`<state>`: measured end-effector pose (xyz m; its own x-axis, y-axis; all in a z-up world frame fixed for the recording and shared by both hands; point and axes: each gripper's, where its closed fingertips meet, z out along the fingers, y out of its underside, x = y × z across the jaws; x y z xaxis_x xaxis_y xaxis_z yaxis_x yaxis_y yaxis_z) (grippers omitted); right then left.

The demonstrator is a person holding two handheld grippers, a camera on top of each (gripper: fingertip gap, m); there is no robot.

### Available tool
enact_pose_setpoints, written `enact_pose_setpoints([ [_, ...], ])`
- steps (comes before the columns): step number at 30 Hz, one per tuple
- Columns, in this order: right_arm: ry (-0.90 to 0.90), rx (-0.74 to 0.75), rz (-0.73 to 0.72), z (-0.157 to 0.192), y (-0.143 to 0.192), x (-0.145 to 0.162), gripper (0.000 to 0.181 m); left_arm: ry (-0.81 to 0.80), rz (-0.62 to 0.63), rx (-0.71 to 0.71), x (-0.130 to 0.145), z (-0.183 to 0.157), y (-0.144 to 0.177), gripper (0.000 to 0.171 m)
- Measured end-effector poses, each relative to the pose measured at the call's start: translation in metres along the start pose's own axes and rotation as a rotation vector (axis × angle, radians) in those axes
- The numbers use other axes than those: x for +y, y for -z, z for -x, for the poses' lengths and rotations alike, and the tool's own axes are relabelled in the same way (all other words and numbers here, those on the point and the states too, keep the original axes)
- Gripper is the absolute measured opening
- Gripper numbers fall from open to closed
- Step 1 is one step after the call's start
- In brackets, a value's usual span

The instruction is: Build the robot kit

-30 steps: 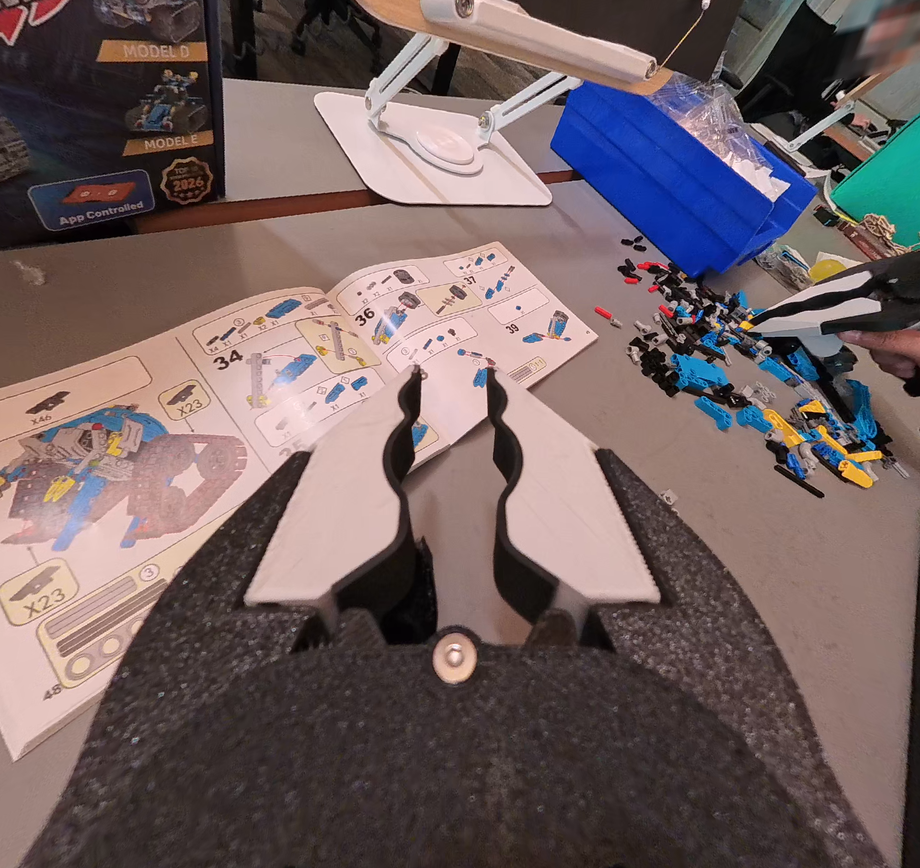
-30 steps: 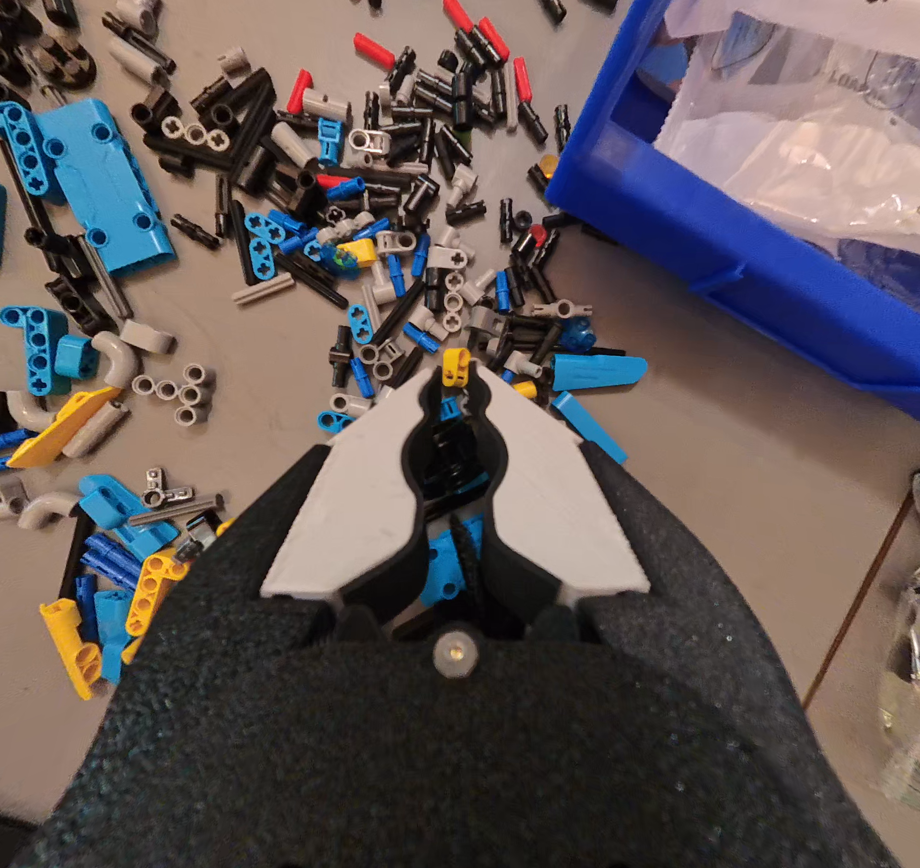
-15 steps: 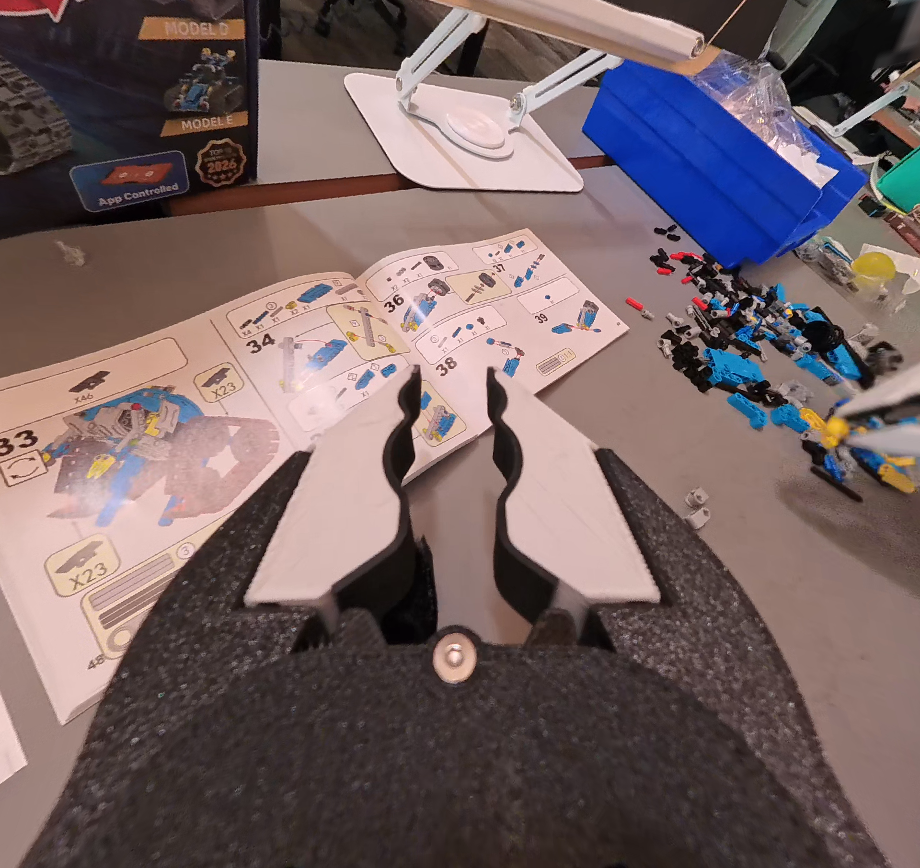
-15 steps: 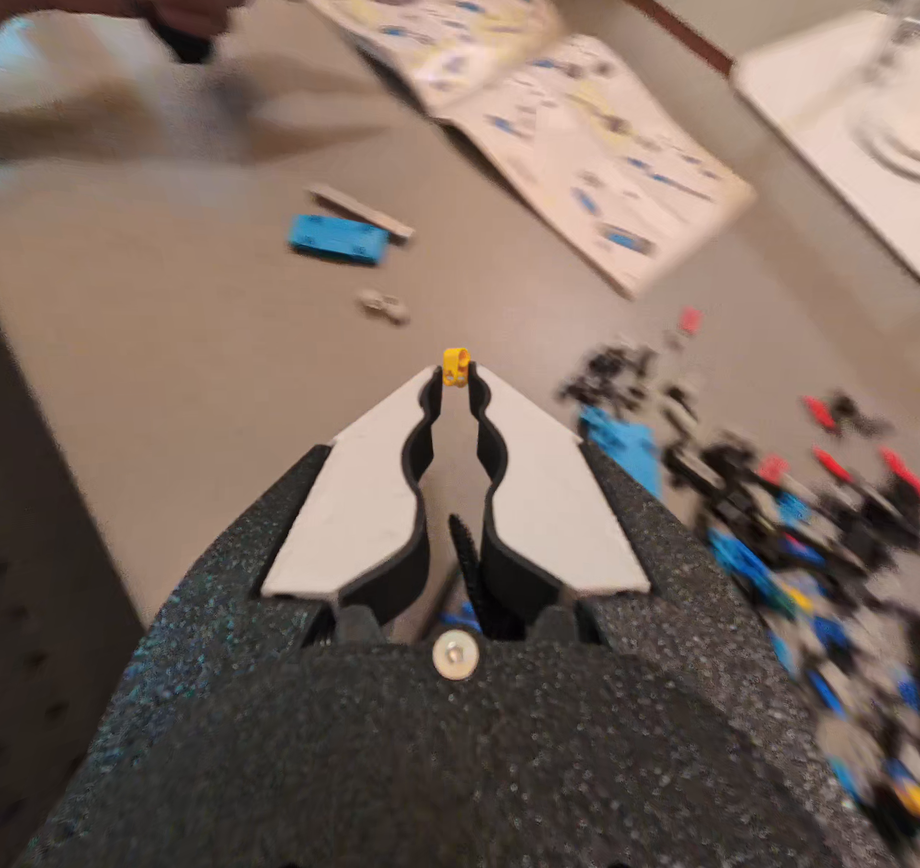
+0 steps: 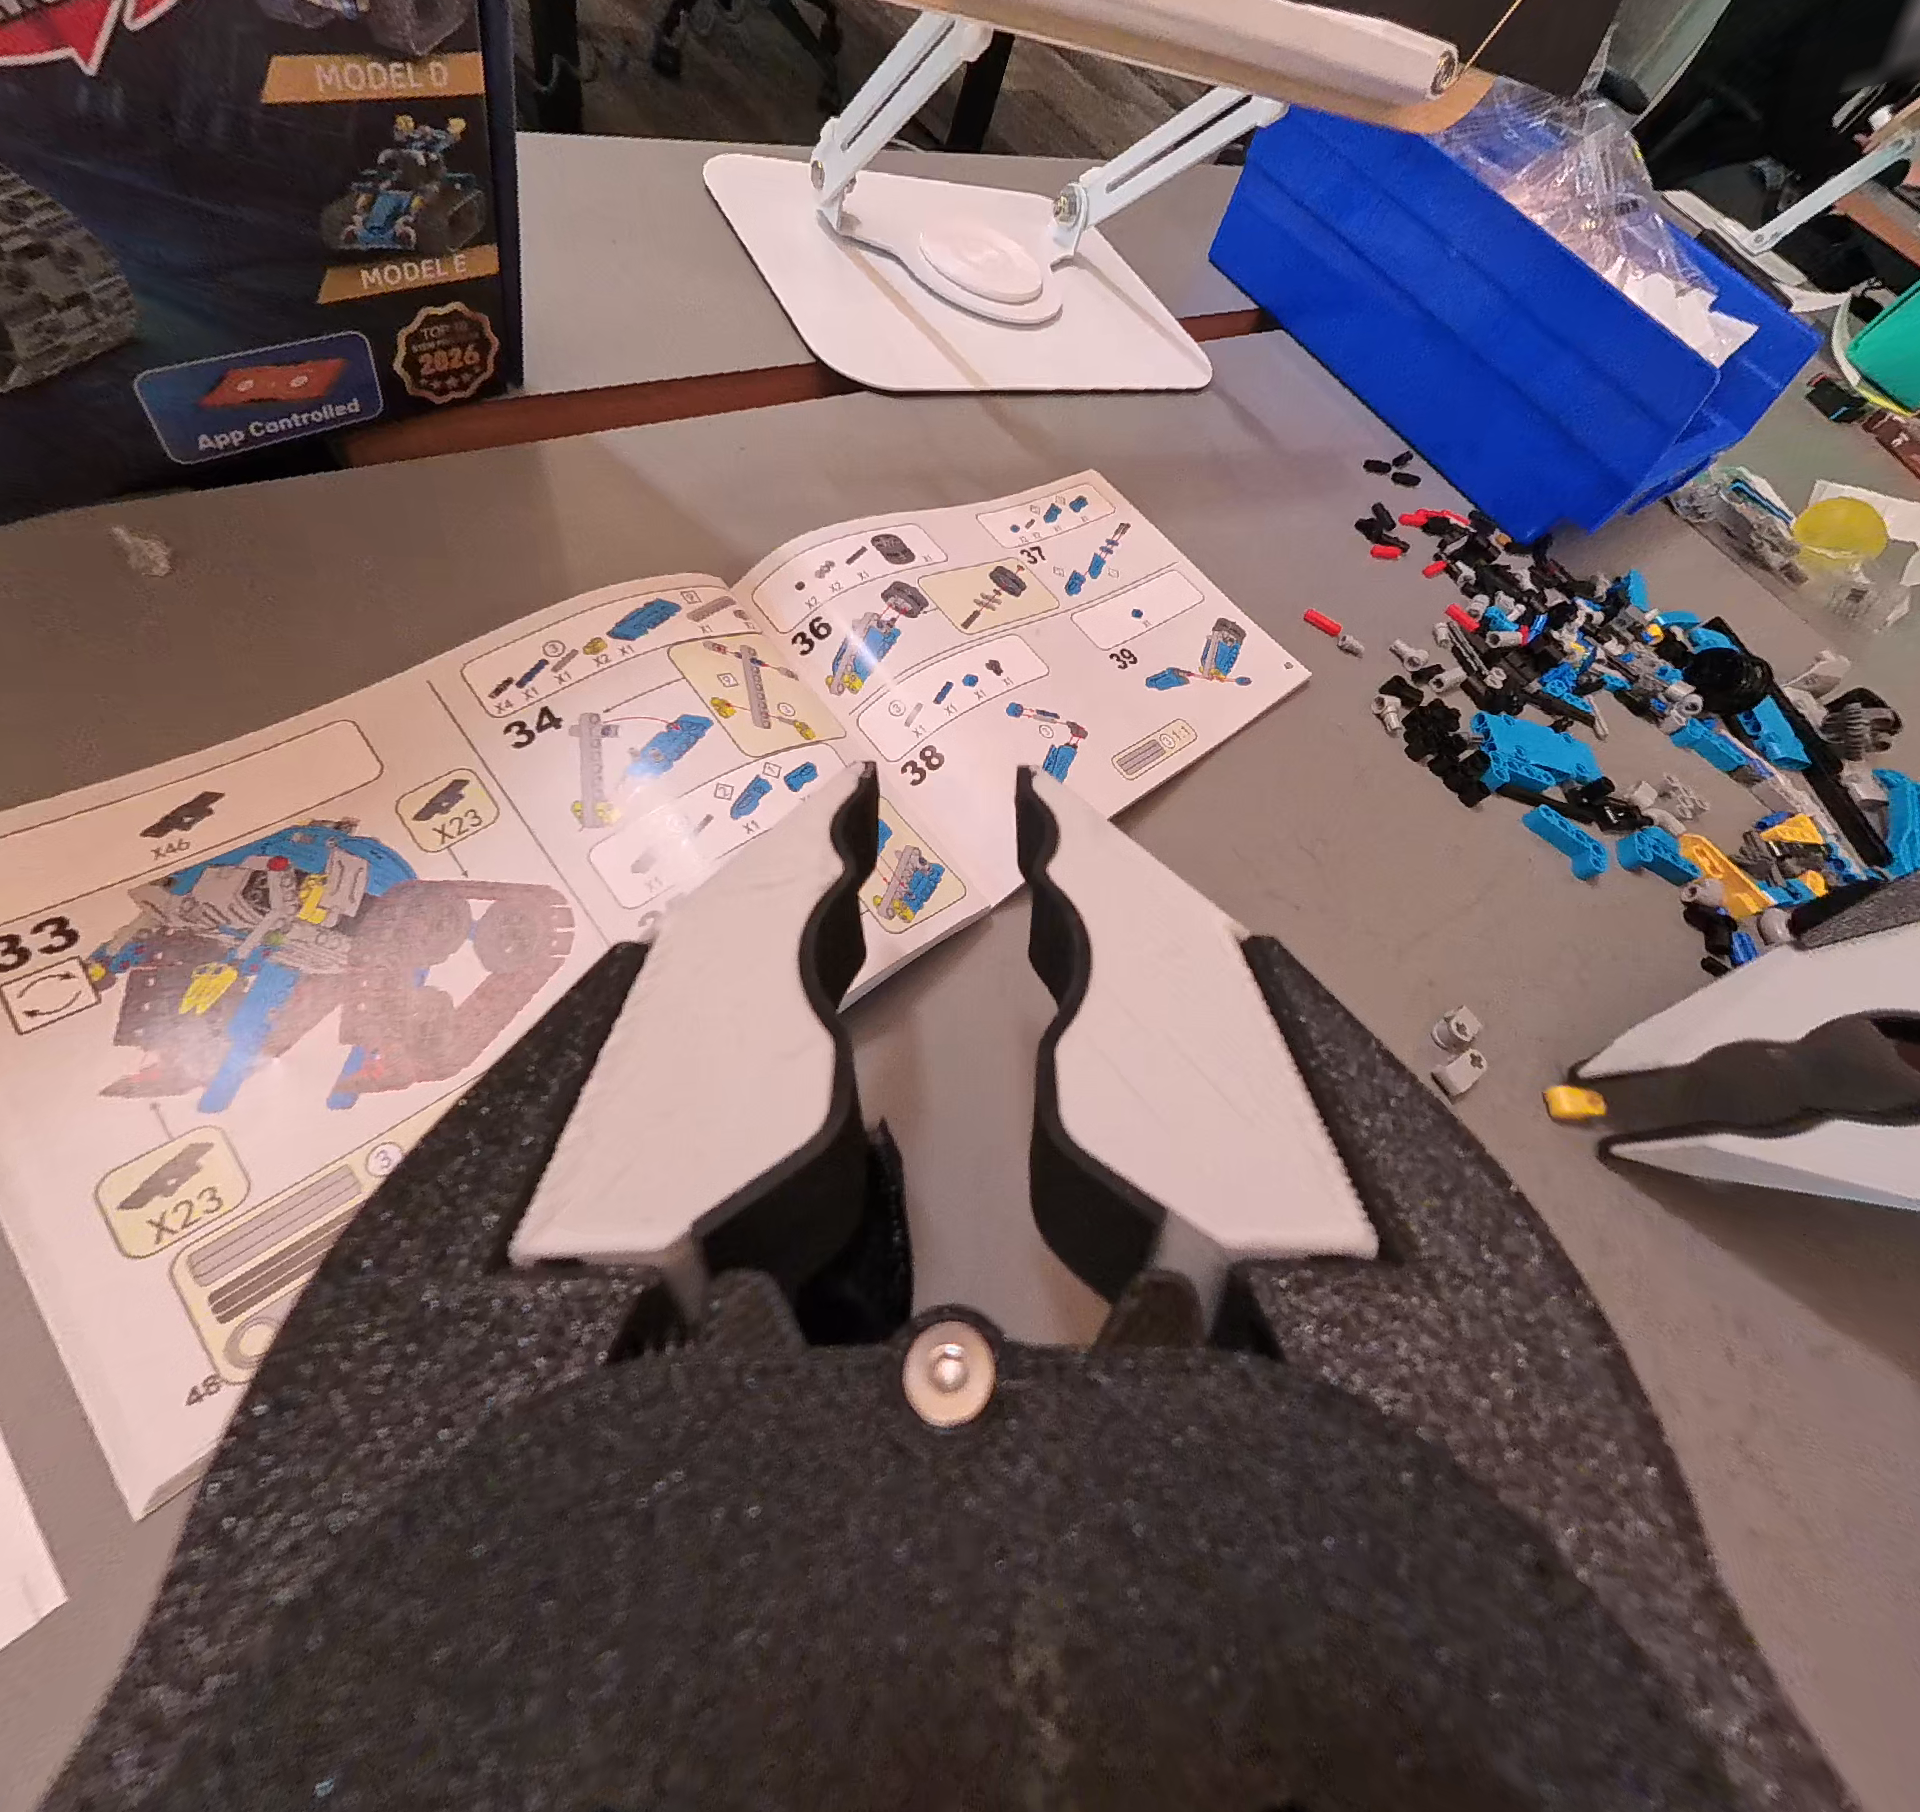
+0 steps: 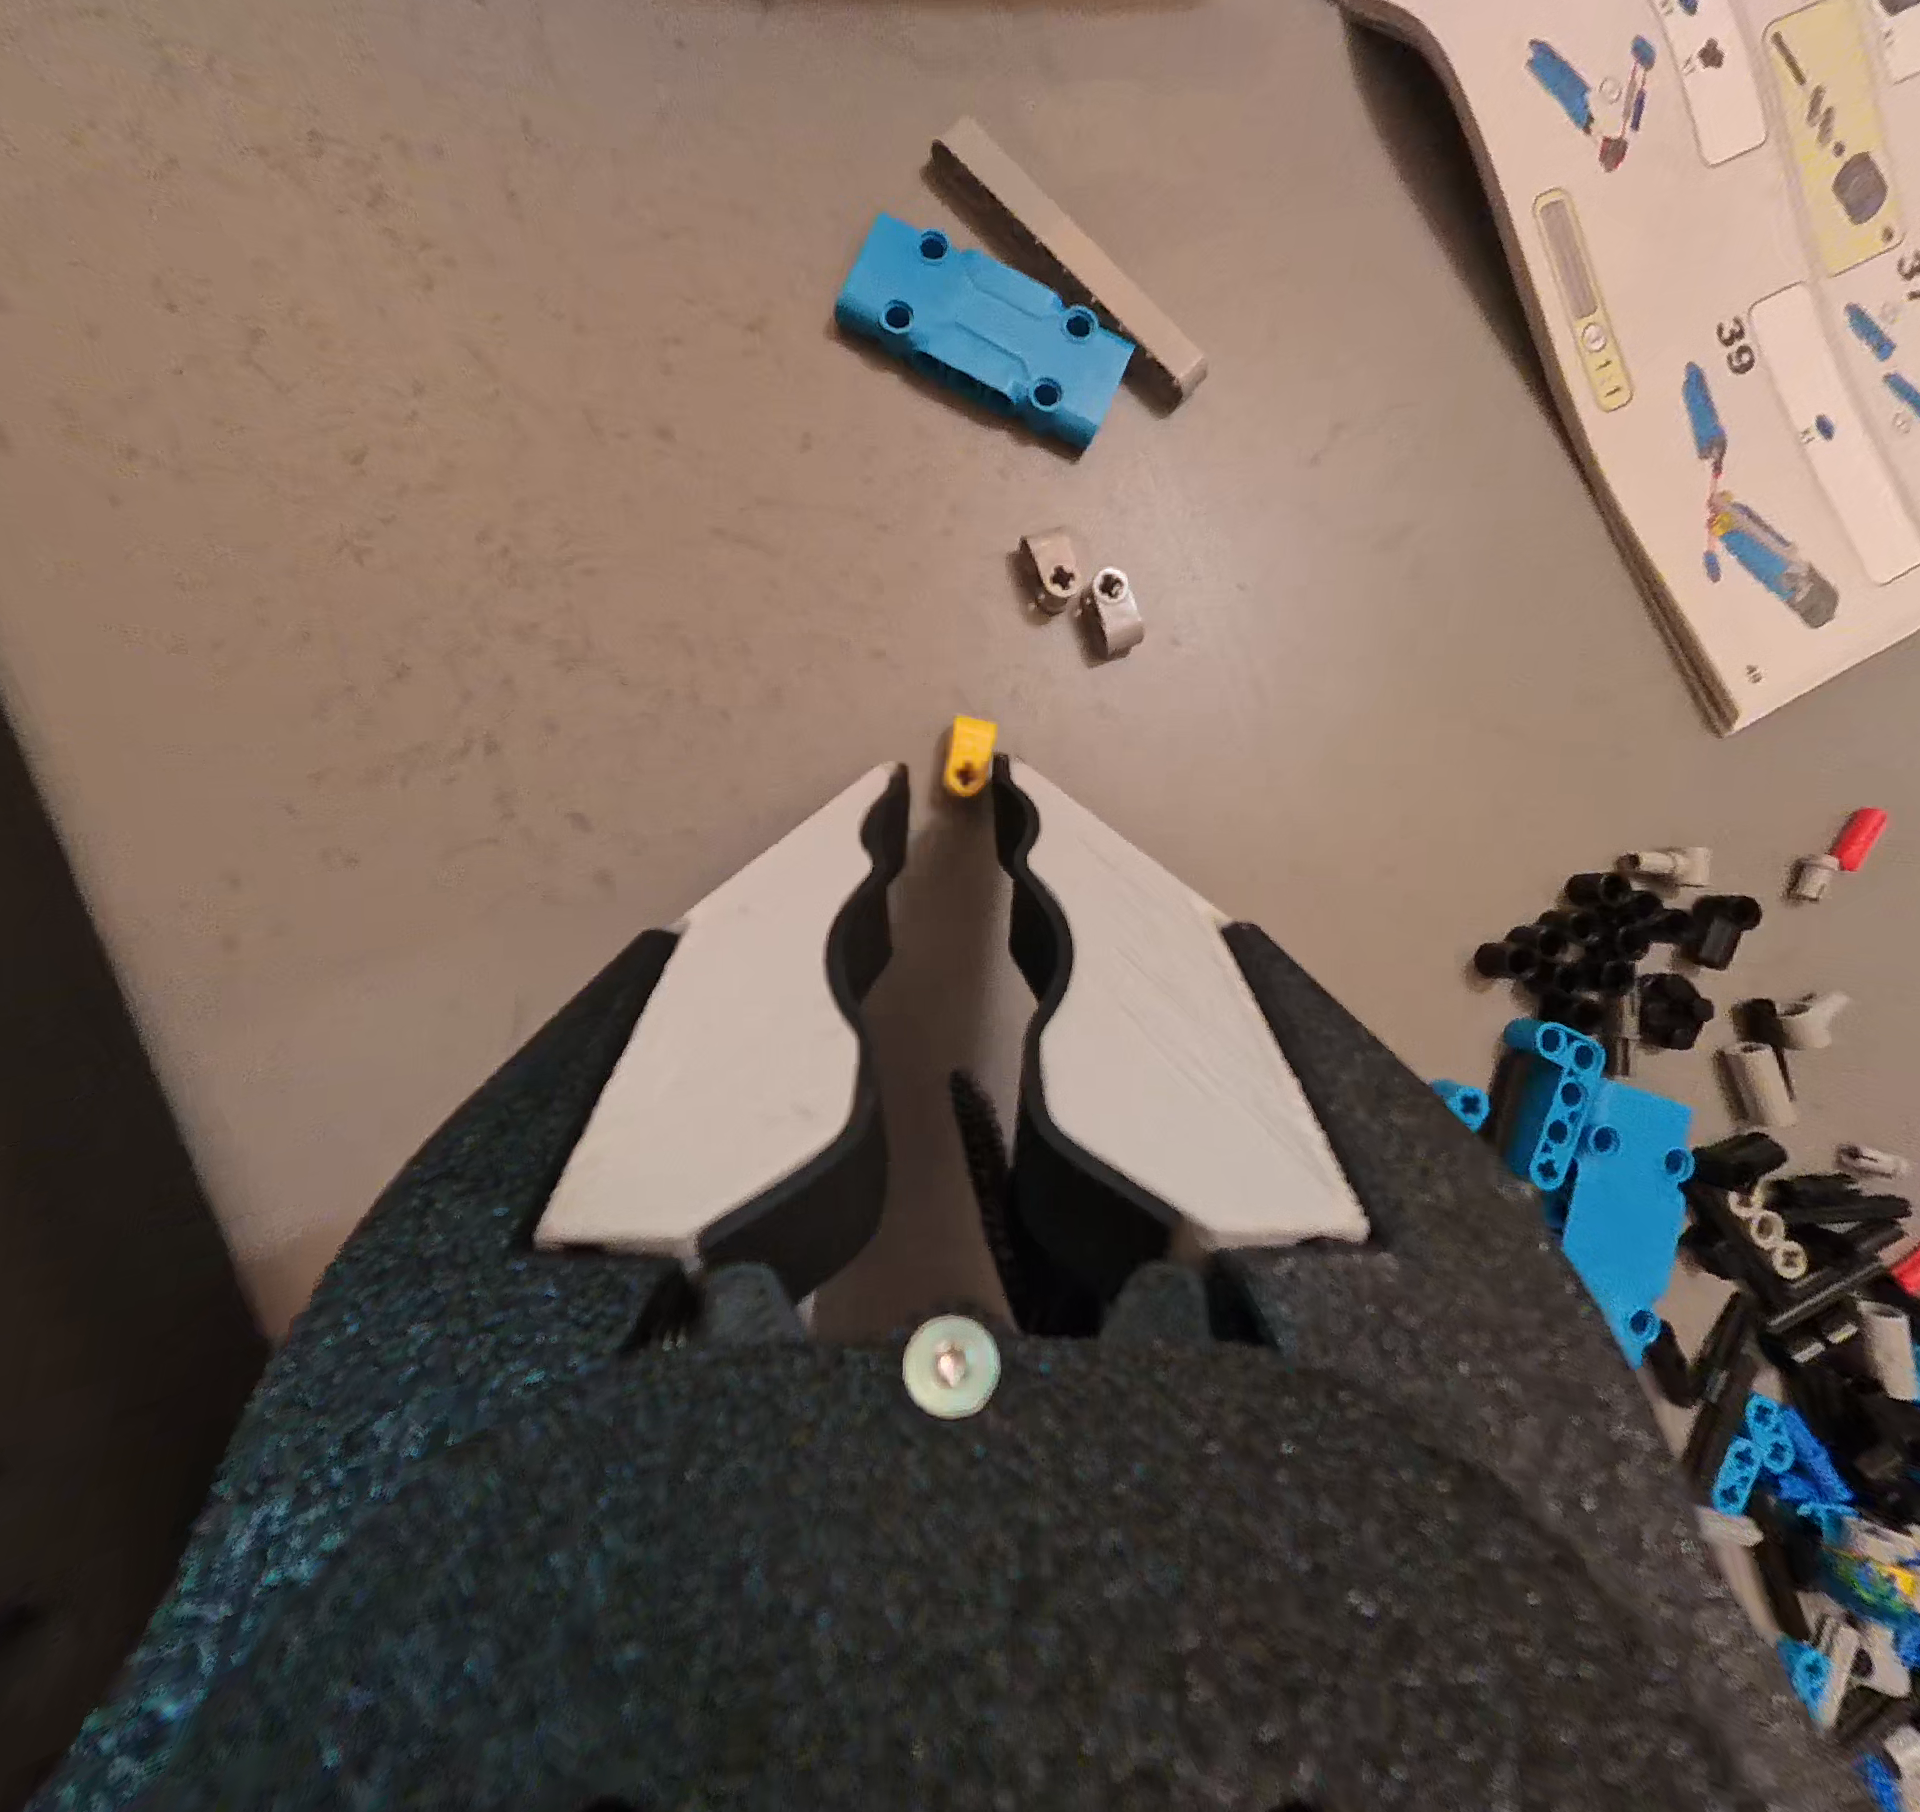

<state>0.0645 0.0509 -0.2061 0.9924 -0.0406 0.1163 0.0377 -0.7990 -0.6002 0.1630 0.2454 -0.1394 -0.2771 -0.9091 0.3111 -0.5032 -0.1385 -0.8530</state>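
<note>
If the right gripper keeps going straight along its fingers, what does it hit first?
Likely the two small grey connectors, which lie just past the yellow piece at the right gripper tips, slightly to the right. Beyond them is the blue panel. Depth is unclear.

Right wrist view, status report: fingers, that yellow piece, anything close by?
Right gripper open, yellow connector at its fingertips. Left gripper open, empty, over the instruction booklet. Two grey connectors just ahead.

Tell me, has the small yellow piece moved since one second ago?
Yes. The yellow piece left the parts pile, beside the blue bin then, and now sits near two grey connectors, at the right tongs.
</note>
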Motion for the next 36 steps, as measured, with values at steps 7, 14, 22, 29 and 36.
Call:
enact_pose_setpoints([
  [7,-0.068,0.099,-0.001,-0.032,0.043,0.022,0.017,0.0,0.0,0.001,0.0,0.0,0.0,0.025],
  [14,-0.464,0.485,0.106,-0.163,0.165,0.155,0.015,-0.007,-0.005,0.009,-0.002,-0.004,0.0,0.025],
  [22,-0.607,0.365,0.14,-0.191,0.149,0.198,0.018,-0.021,0.014,0.0,0.003,-0.005,-0.003,0.025],
  [29,-0.519,0.275,0.088,-0.152,0.136,0.158,0.018,-0.016,0.013,0.002,0.003,-0.004,-0.003,0.025],
  [36,-0.509,0.167,0.099,-0.091,0.128,0.158,0.018,-0.025,0.02,0.006,0.004,-0.007,-0.005,0.025],
])
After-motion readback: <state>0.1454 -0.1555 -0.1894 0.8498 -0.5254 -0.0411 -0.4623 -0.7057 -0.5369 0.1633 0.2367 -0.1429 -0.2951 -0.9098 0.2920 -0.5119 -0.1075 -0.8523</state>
